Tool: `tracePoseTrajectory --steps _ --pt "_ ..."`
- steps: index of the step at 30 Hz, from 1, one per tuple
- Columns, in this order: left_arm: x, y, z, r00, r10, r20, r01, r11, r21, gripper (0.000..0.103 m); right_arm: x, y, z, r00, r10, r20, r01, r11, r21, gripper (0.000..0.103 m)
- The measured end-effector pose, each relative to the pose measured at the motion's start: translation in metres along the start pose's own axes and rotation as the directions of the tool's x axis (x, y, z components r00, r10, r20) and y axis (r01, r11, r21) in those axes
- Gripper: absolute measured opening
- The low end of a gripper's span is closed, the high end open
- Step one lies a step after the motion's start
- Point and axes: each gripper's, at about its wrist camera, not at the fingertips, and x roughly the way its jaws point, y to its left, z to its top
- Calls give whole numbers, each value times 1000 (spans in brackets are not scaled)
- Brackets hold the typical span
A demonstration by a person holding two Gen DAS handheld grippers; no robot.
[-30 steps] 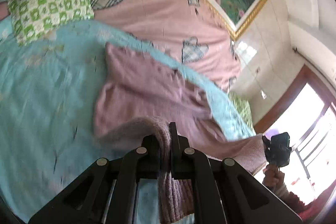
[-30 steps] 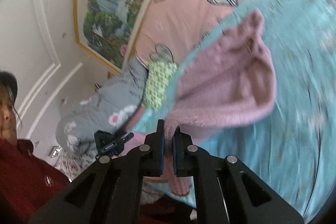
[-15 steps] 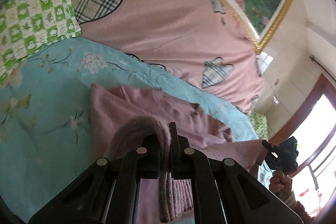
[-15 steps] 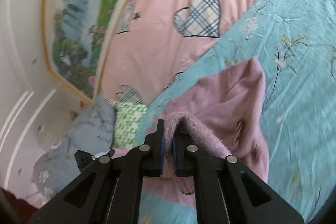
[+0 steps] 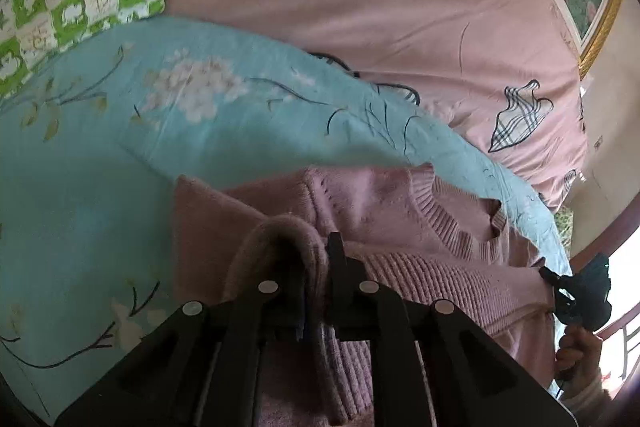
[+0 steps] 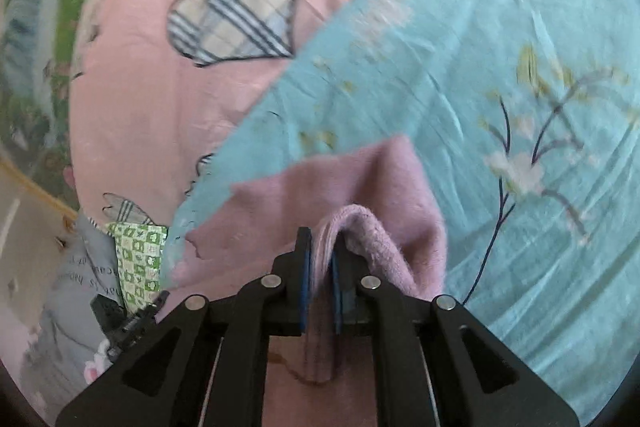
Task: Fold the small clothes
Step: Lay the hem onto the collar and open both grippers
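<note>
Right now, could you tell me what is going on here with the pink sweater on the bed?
A person is folding a small pink knit sweater on a turquoise floral bedsheet, with a handheld gripper in each hand. The left gripper is shut on one bunched edge of the sweater, and the right gripper is shut on another. The sweater's collar end lies on the sheet, while the gripped edges are lifted over it. A pink quilt with plaid hearts lies beyond the sheet.
</note>
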Motion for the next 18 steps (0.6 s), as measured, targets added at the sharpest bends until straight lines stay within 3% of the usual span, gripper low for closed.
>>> tracePoseTrajectory --steps 2,4,6,7,9,12,14,16,18 --pt "-9 4 0 1000 -21 1 21 1000 -4 15 -8 -4 2 999 49 4 -49 998 40 12" --pt "-28 6 -2 1000 -11 11 11 1000 4 30 -30 -4 3 997 61 42 -63 997 41 16" --pt "-52 2 -9 1000 -10 25 10 1000 25 31 -54 -2 2 996 46 81 -48 999 20 46" --pt "-60 -3 -14 999 -33 12 33 998 46 31 -70 4 -2 991 51 123 -50 999 -14 49" --pt "-73 -26 -34 993 -109 -45 114 986 121 31 -81 22 -14 989 86 118 -75 992 -97 49" --pt "-63 -66 -65 970 -172 -174 210 951 229 33 -63 63 -50 994 90 -59 -104 951 -292 49" --pt "-45 -87 -82 953 -171 -252 239 933 271 34 -30 87 -81 978 10 -210 -98 905 -415 47" --pt "-23 -99 -87 950 -124 -287 212 930 301 34 -1 99 -101 955 -94 -280 -66 858 -510 47" --pt "2 -100 -79 952 -69 -297 163 939 304 33 16 101 -102 947 -160 -278 -18 839 -544 47"
